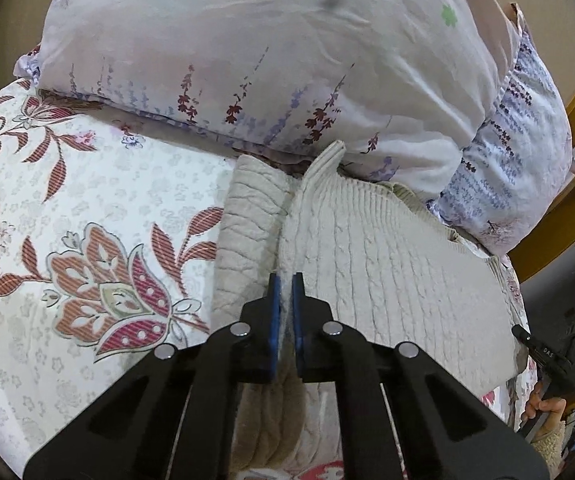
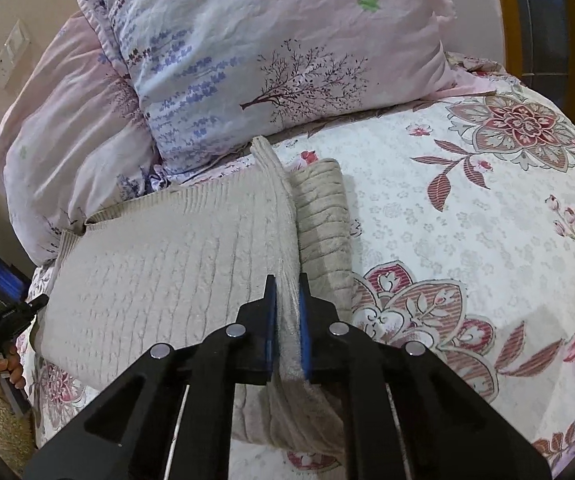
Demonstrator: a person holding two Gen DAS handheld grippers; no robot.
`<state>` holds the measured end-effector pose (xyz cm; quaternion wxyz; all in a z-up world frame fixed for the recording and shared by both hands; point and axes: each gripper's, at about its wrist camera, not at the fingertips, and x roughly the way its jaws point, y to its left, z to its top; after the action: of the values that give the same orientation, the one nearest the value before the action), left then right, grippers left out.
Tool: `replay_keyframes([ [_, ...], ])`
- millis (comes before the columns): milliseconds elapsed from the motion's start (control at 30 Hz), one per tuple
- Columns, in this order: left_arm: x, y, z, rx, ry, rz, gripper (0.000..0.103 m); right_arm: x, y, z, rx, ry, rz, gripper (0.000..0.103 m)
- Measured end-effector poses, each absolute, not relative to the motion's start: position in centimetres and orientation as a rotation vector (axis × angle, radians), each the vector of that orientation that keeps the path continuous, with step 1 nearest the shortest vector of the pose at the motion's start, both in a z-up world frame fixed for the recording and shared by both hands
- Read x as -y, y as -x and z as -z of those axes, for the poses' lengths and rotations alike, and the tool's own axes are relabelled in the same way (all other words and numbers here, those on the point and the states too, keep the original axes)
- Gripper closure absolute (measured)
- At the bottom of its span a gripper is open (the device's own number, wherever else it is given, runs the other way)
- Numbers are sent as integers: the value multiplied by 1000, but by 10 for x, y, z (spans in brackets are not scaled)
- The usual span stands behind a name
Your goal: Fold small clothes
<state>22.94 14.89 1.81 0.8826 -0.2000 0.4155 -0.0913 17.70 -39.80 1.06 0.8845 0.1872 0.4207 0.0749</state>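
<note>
Step in hand: gripping for a fold. The beige knit sweater [image 1: 387, 248] lies flat on the flowered bedspread [image 1: 99, 208], its far edge just beside the pillows [image 1: 247, 60].

Left gripper [image 1: 286, 284] — blue pads pressed together, pinching a raised ridge of knit at the sweater's left side. Right gripper [image 2: 287, 284] — likewise clamped on a ridge of fabric at the opposite side.

A sleeve [image 2: 323, 216] seems already folded in there, though the bunching makes this uncertain.

Next move, judged: lift both pinches together, keep the cloth taut between them, carry one edge over the body and lay it square.

Containers: none in view.
</note>
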Motion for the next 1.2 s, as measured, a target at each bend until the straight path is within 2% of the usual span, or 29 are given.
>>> replay_keyframes([
  [300, -161, -209, -25, -864, 403, 219, 99, 402, -154, -17, -876, -422, -150, 93],
  [567, -158, -215, -12, -880, 384, 176, 96, 391, -163, -8, -911, -318, -74, 93],
  [667, -157, -213, -16, -871, 375, 175, 89, 385, -164, -13, -914, -278, -57, 88],
  [733, -156, -210, -24, -842, 352, 154, 74, 382, -163, -21, -889, -259, -33, 77],
  [767, -155, -207, -29, -814, 336, 140, 69, 380, -160, -28, -856, -245, -22, 65],
  [800, -153, -204, -34, -789, 325, 134, 63, 376, -158, -35, -824, -230, -22, 56],
  [933, -134, -199, -51, -709, 279, 180, 51, 349, -161, -44, -792, -147, -100, 55],
  [1200, -99, -218, -20, -855, 239, 243, 50, 312, -187, -12, -914, -67, -167, 54],
])
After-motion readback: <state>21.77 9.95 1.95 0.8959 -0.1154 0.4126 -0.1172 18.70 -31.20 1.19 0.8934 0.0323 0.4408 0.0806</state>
